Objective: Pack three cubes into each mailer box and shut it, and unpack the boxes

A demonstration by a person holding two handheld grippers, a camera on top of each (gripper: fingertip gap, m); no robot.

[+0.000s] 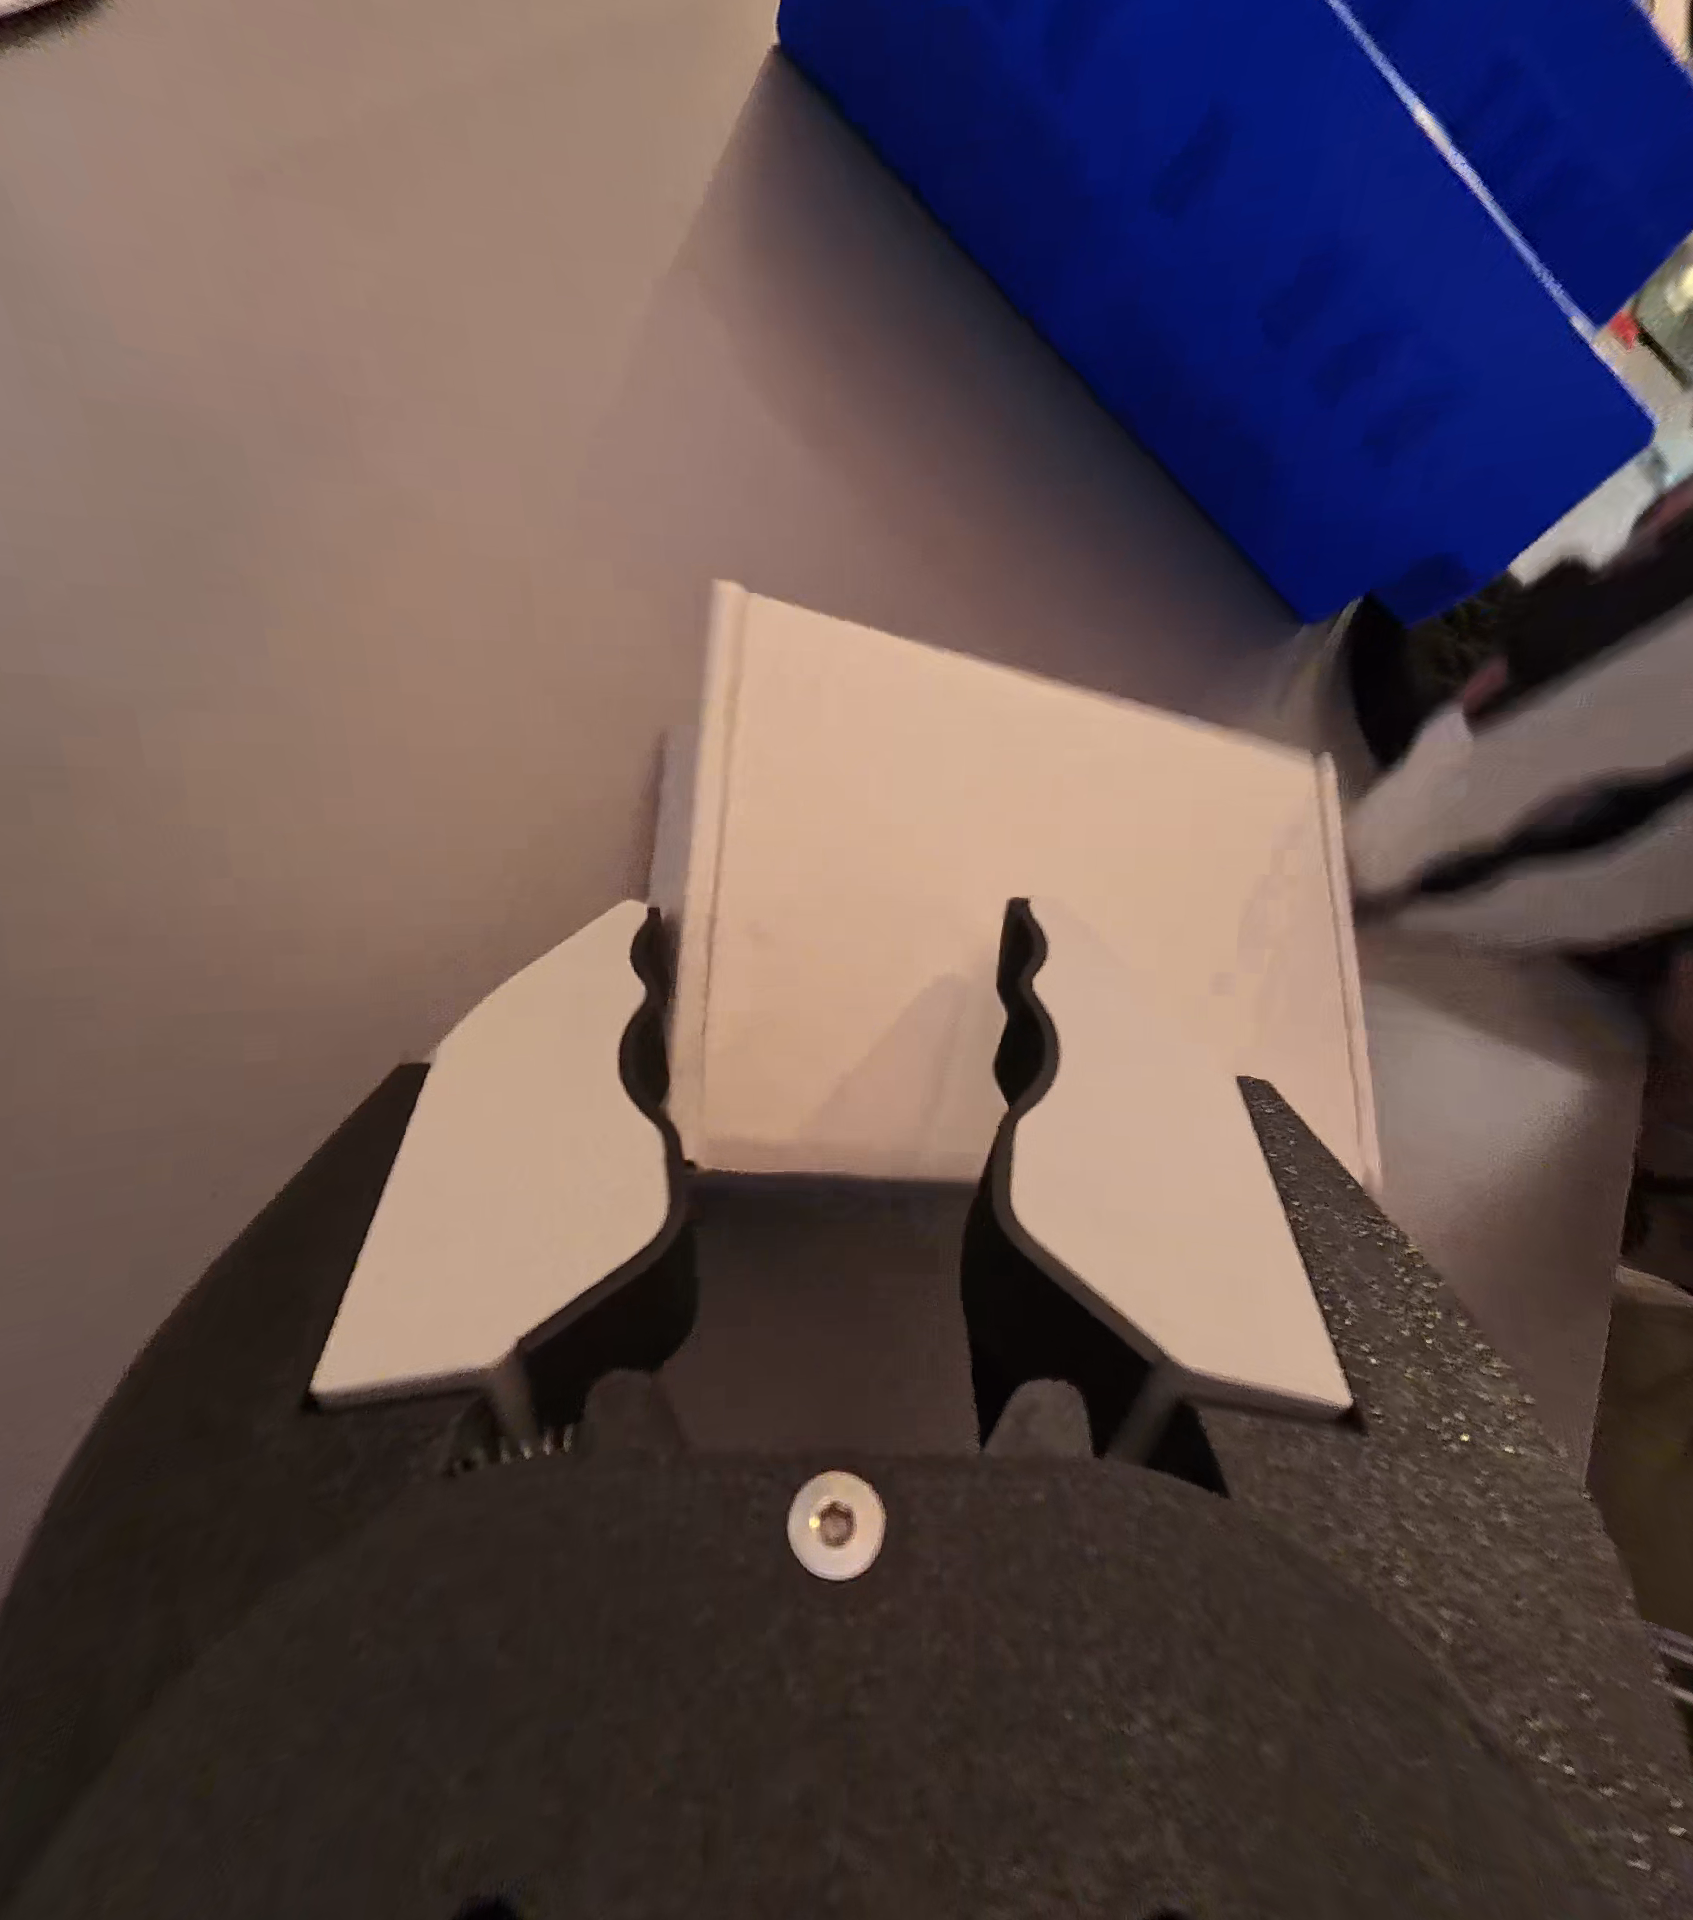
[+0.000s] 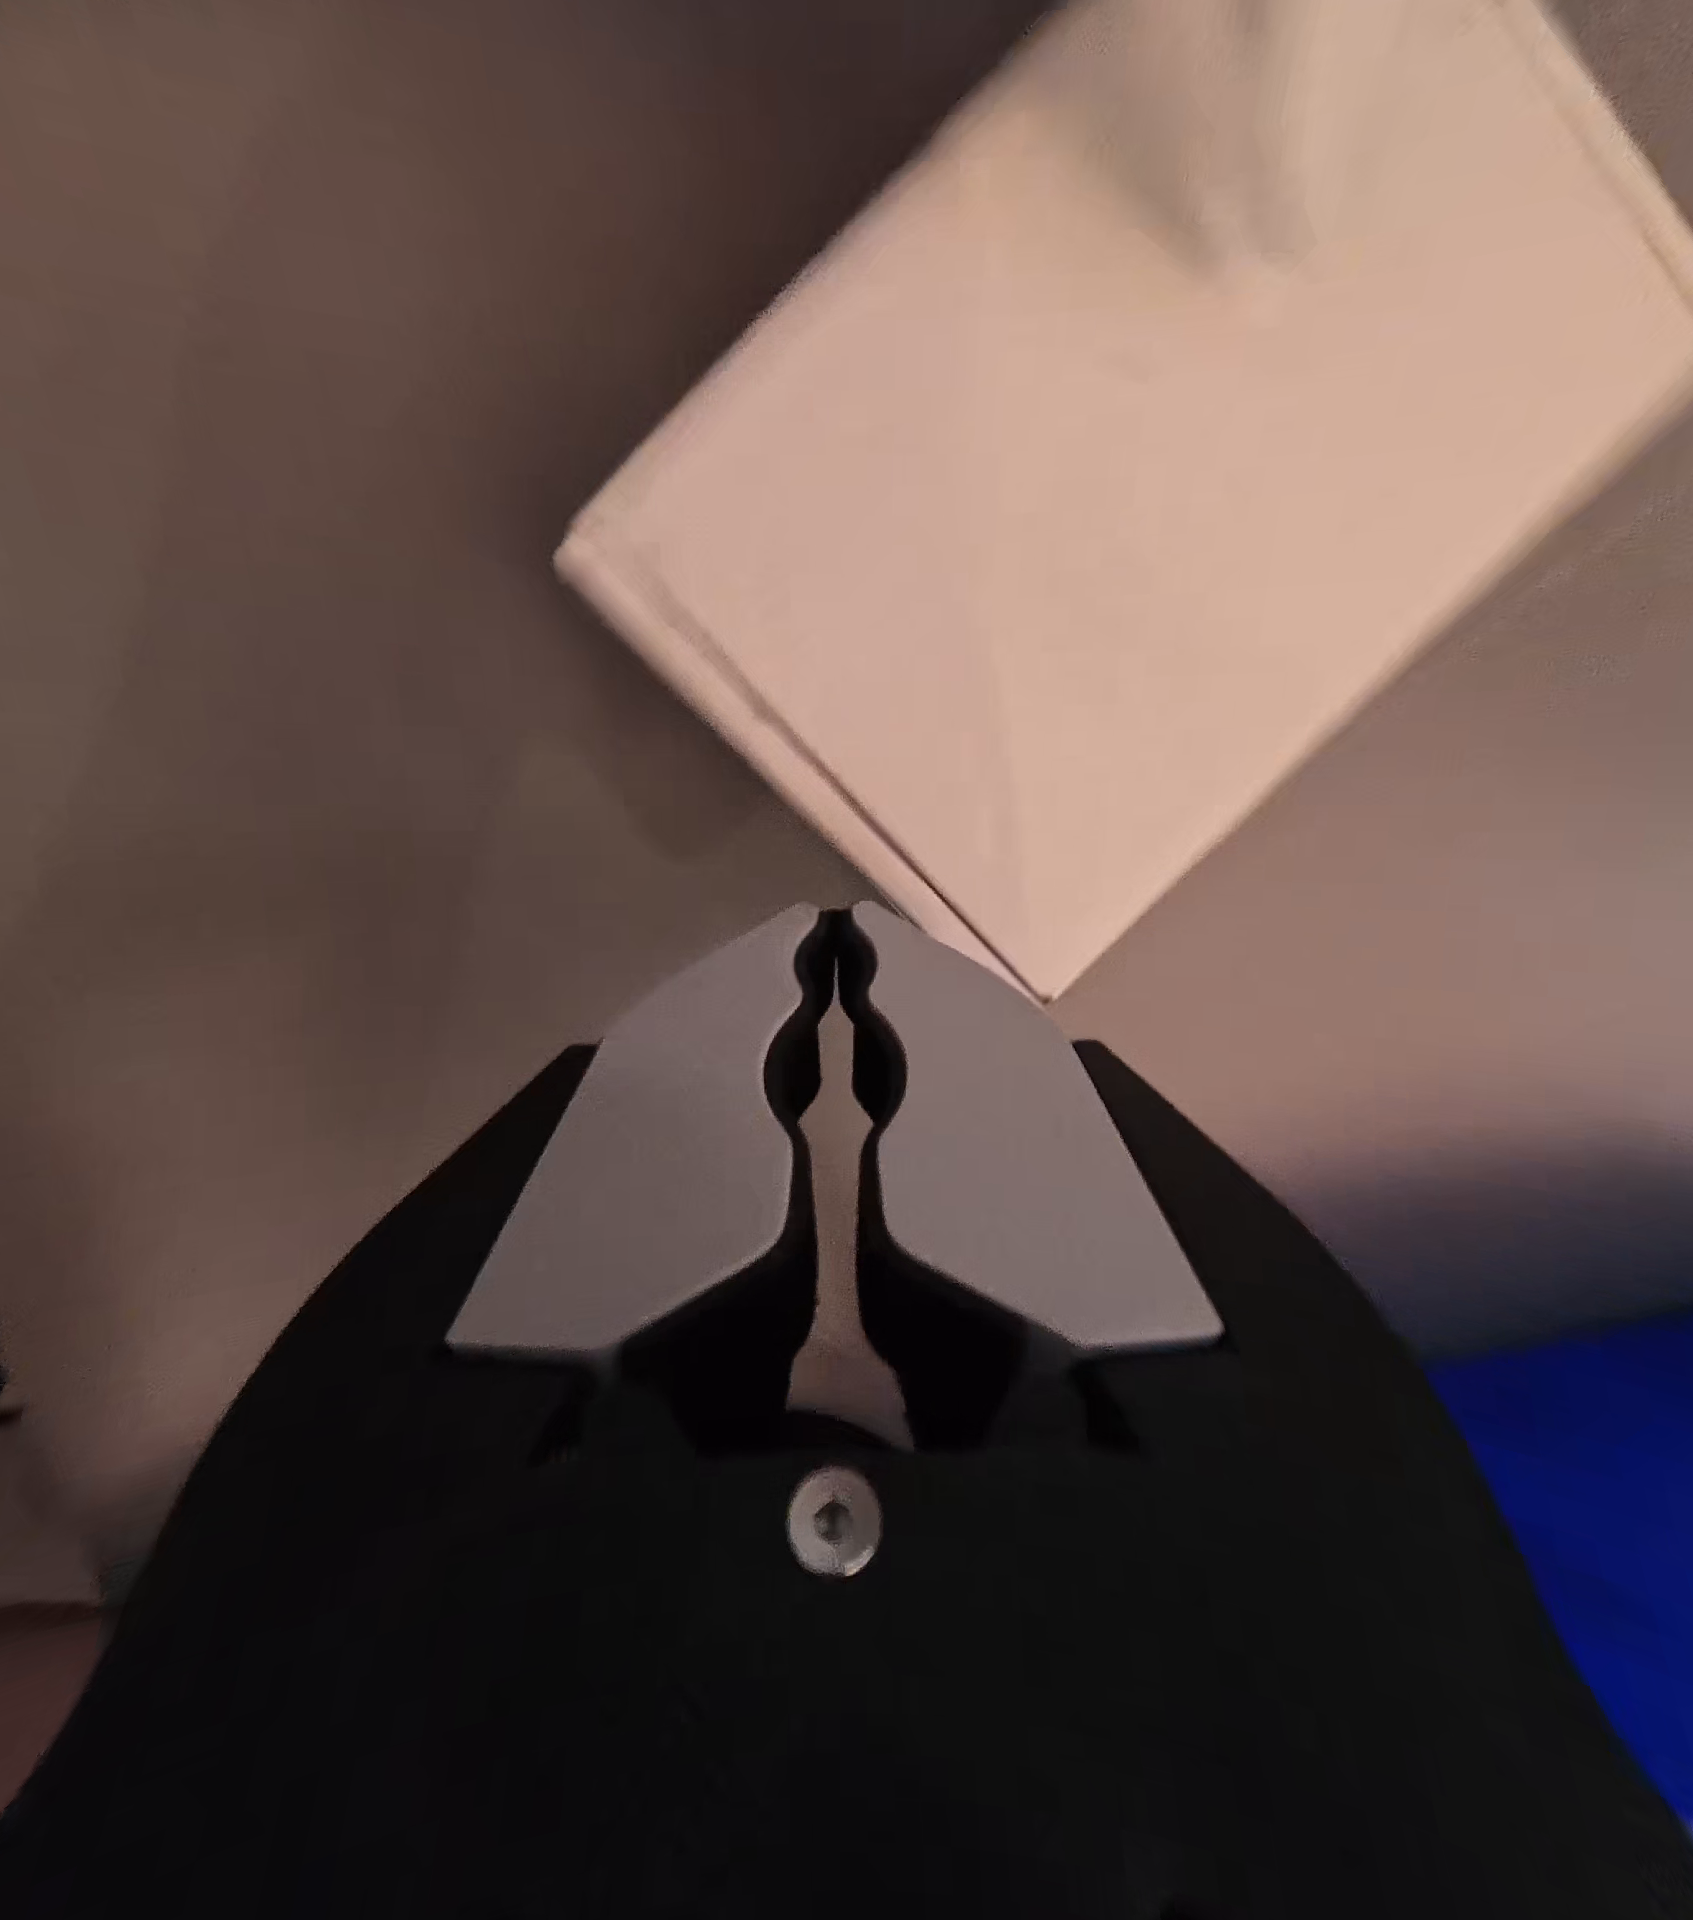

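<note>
The left gripper (image 1: 837, 914) is gaping wide over the closed white mailer box (image 1: 1008, 894) lying on the grey table (image 1: 302, 520); a blue bin (image 1: 1237, 260) is sitting at one o'clock. The right gripper (image 2: 834, 916) is pinched together, empty, touching the box's (image 2: 1081, 540) near corner

A plain white mailer box (image 1: 1008, 883) lies on a grey-beige table (image 1: 250, 623). A bright blue bin (image 1: 1268, 281) sits at the far right. Both grippers have black bodies with pale grey fingers (image 2: 696, 1132).
</note>
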